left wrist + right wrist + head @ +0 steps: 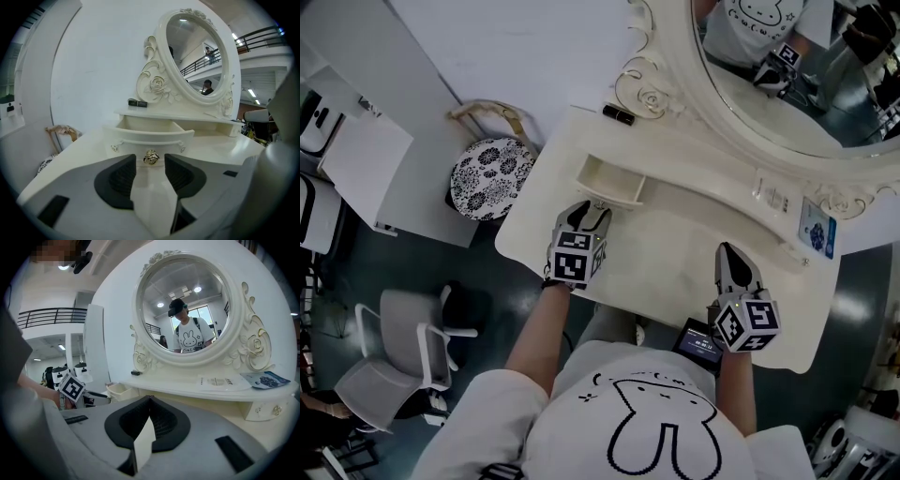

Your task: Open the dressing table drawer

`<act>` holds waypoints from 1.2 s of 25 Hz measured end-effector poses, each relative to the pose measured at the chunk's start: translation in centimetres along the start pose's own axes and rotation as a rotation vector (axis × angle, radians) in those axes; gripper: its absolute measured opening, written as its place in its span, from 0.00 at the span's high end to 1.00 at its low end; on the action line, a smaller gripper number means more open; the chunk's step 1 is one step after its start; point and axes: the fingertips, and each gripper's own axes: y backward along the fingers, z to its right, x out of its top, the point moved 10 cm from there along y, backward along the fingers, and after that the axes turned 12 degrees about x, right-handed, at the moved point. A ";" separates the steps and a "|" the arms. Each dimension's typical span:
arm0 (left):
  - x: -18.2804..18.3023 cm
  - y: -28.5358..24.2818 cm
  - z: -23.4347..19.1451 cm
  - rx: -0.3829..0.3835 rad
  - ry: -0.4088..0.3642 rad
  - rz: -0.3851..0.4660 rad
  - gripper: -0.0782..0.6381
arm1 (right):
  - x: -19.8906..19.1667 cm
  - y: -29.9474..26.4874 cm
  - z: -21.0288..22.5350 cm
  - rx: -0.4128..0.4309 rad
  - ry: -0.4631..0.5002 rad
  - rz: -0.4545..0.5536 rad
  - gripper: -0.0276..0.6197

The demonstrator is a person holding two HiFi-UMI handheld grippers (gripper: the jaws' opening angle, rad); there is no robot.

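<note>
The left tool (150,164) has its jaws apart, with the small gold knob (151,158) between the pads and neither pad touching it. The knob's drawer (612,180) is already pulled out and looks empty. If the tool backs away crooked, a pad could catch the knob and nudge the drawer shut or drag it too far out. The right tool (149,399), jaws closed on nothing, hovers well apart over the cream worktop (675,244). Behind stands an oval carved mirror (787,84). A patterned stool (490,176) and a grey chair (403,356) sit on the dark floor to the left.
</note>
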 end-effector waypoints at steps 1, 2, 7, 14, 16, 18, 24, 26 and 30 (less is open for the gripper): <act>0.1 0.2 0.0 0.001 -0.001 0.004 0.59 | 0.1 0.1 0.0 0.000 0.004 0.004 0.94; 0.2 0.3 -0.1 0.003 -0.002 0.007 0.59 | 0.2 0.1 -0.1 0.000 0.008 0.008 0.94; 0.3 1.4 -0.3 0.008 0.001 0.022 0.59 | 0.8 0.5 -0.5 0.004 0.023 0.032 0.94; 0.7 3.5 -0.8 0.015 0.016 0.055 0.59 | 1.8 1.5 -1.6 0.004 0.055 0.104 0.94; 0.8 4.1 -0.9 0.016 0.018 0.067 0.59 | 2.2 1.7 -2.1 0.013 0.063 0.118 0.94; 1.0 4.8 -1.0 0.016 0.020 0.080 0.59 | 2.5 2.0 -2.5 0.025 0.065 0.130 0.94; 1.2 7.1 -0.8 0.012 0.024 0.119 0.59 | 3.7 3.1 -3.8 0.047 0.041 0.166 0.94; 1.4 8.1 -0.6 0.012 0.025 0.138 0.59 | 4.1 3.7 -4.4 0.056 0.061 0.166 0.94; 1.6 10.4 0.2 0.013 0.031 0.183 0.59 | 4.5 5.0 -5.3 0.080 0.078 0.173 0.94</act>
